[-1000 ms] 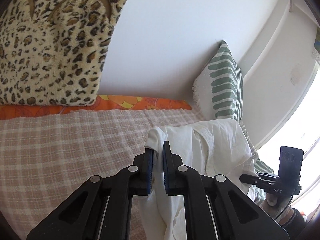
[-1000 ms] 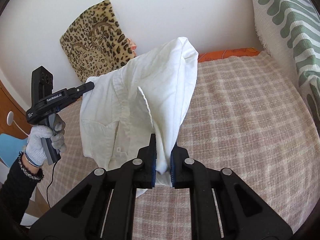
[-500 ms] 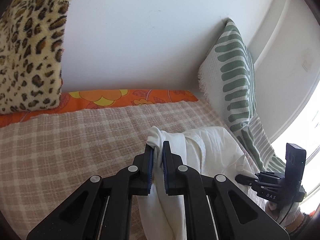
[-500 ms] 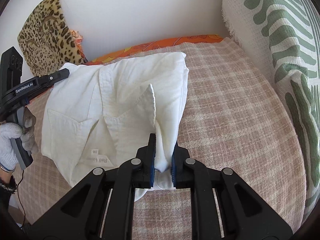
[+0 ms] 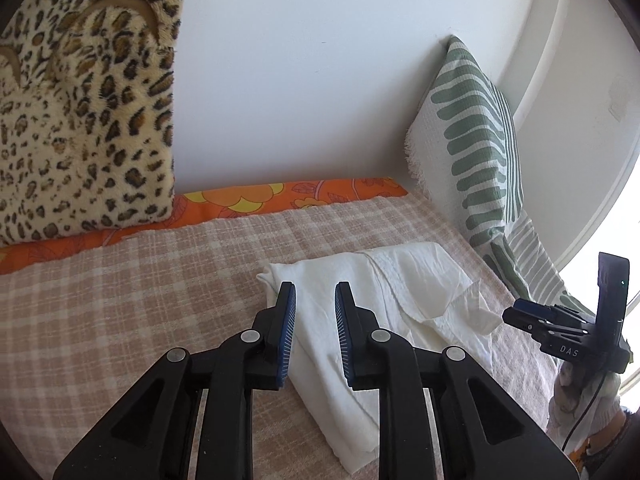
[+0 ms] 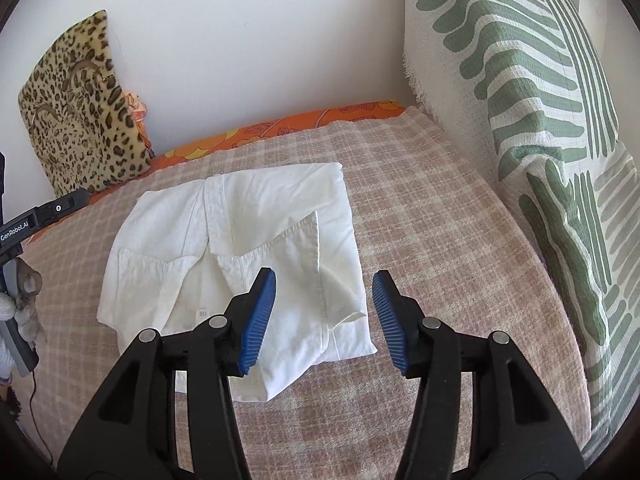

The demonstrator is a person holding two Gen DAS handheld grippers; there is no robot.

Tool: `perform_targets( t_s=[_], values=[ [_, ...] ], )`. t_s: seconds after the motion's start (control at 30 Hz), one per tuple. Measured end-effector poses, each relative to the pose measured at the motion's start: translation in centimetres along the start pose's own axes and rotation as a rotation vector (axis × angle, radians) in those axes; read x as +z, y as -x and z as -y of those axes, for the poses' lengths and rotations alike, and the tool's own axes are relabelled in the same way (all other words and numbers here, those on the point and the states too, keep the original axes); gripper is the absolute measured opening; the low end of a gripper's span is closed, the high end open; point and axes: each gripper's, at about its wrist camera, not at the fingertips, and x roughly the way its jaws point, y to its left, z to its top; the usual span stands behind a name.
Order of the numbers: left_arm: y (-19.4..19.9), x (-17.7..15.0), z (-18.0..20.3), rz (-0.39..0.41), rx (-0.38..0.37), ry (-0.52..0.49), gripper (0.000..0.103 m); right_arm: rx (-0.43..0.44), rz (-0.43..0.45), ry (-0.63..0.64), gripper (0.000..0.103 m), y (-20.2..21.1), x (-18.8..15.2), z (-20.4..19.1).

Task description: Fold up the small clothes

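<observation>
Releasing: you are letting go of the white shirt (image 6: 256, 256) now that it is lying folded on the bed (image 6: 420, 216).
Left gripper (image 5: 315, 300): its jaws have just been parting and are standing slightly apart over the shirt's near edge; cloth is showing in the gap, but the pads are not pressing on it.
Right gripper (image 6: 324, 284): its jaws have just been spreading wide and are holding nothing; the shirt's near right corner is lying below and between them.
Shirt: it is resting as a rough rectangle on the checked bed cover, collar and chest pockets facing up, well apart from the green-striped pillow (image 6: 532, 120) and the leopard cushion (image 6: 80, 108).
Step in hand: you are finishing one fold, judging by the flat lie of the cloth.
Next move: you are probably needing to back both grippers clear without snagging the loose corner, then smooth it or take a further fold if the bundle is to be smaller.
Watch: the near right corner is sitting a little raised.
</observation>
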Motion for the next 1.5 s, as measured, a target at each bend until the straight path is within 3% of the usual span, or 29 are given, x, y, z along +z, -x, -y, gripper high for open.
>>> perform_targets(
  t_s=[0.07,0.17,0.27,0.37,0.7,0.83,0.97,1.03,1.1,1.13,1.5],
  values=[
    [1.7,-0.5,0.9,0.011,0.004,-0.028,0.02,0.006,0.021,-0.006,0.062,1.4,-0.3,-0.5],
    [4.4,-1.5,2.1,0.034,0.013,-0.051,0.047,0.017,0.046,-0.008,0.062,3.8,-0.9,-1.4],
    [7.0,-2.5,3.5,0.06,0.008,-0.078,0.049,0.007,0.07,0.016,0.062,6.1,-1.7,-2.9],
    [9.5,-3.8,4.7,0.072,0.013,-0.083,0.063,0.006,0.095,0.033,0.064,8.5,-2.9,-4.1],
    [17.1,-8.0,6.8,0.146,0.042,-0.134,0.08,-0.015,0.192,0.075,0.087,15.1,-7.2,-7.4],
    [18.8,-9.0,7.2,0.165,0.068,-0.143,0.081,-0.041,0.235,0.105,0.094,16.9,-8.6,-8.6],
    [19.5,-9.8,7.3,0.159,0.11,-0.136,0.083,-0.046,0.256,0.115,0.095,18.0,-9.6,-9.5],
    [19.7,-10.2,7.3,0.156,0.119,-0.136,0.088,-0.047,0.258,0.119,0.095,18.2,-9.9,-9.8],
    [19.9,-10.7,7.3,0.159,0.133,-0.132,0.101,-0.05,0.258,0.122,0.095,18.3,-10.2,-10.0],
    [19.9,-10.8,7.2,0.162,0.133,-0.129,0.102,-0.048,0.258,0.12,0.095,18.3,-10.2,-10.0],
    [20.2,-12.2,7.2,0.151,0.146,-0.122,0.102,-0.044,0.248,0.103,0.095,18.3,-11.3,-9.8]
  ],
)
